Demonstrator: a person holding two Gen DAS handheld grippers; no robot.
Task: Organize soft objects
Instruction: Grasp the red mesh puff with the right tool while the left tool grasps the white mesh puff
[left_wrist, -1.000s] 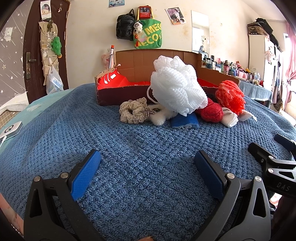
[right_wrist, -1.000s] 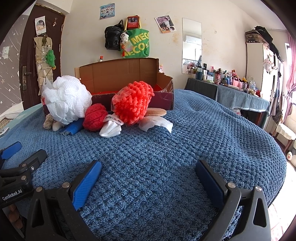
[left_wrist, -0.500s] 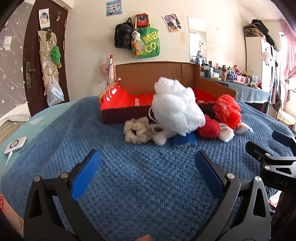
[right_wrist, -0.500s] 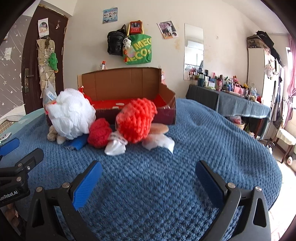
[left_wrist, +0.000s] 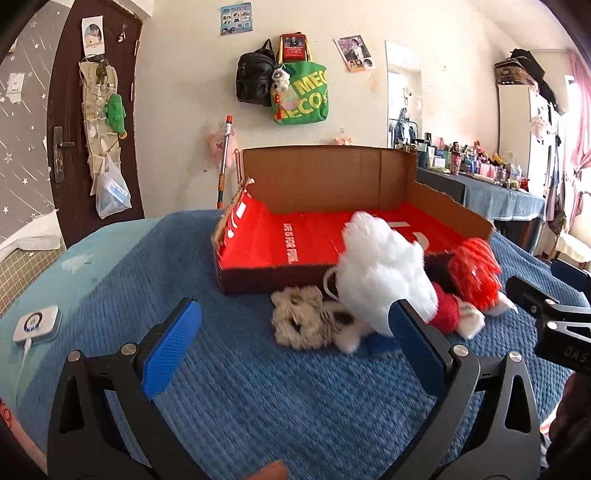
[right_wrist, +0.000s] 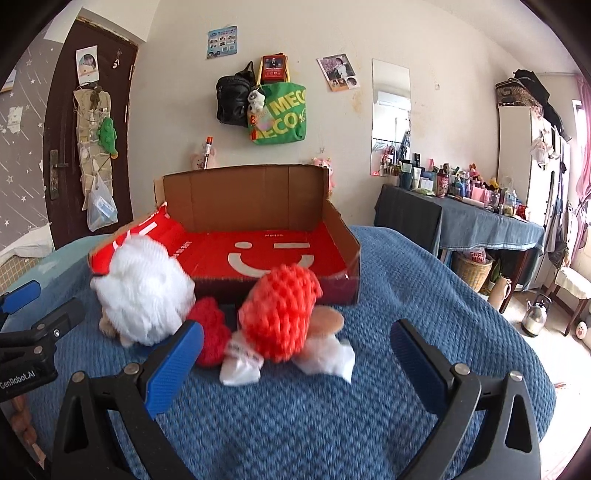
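**Soft things heaped at the box front**

The blue blanket (left_wrist: 258, 387) carries the cardboard box (right_wrist: 258, 199); against its front lie the white pouf (left_wrist: 384, 269), the orange-red pouf (right_wrist: 280, 314) and a beige scrunchie (left_wrist: 295, 321) (seen only from the left wrist). The left gripper (left_wrist: 291, 343) and right gripper (right_wrist: 295, 362) both gape, empty.

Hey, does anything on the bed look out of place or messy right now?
Yes. The soft things sit heaped against the front of the cardboard box, whose red floor is bare: white bath pouf, orange-red pouf, and beige scrunchie. Both tongs are open, holding nothing.
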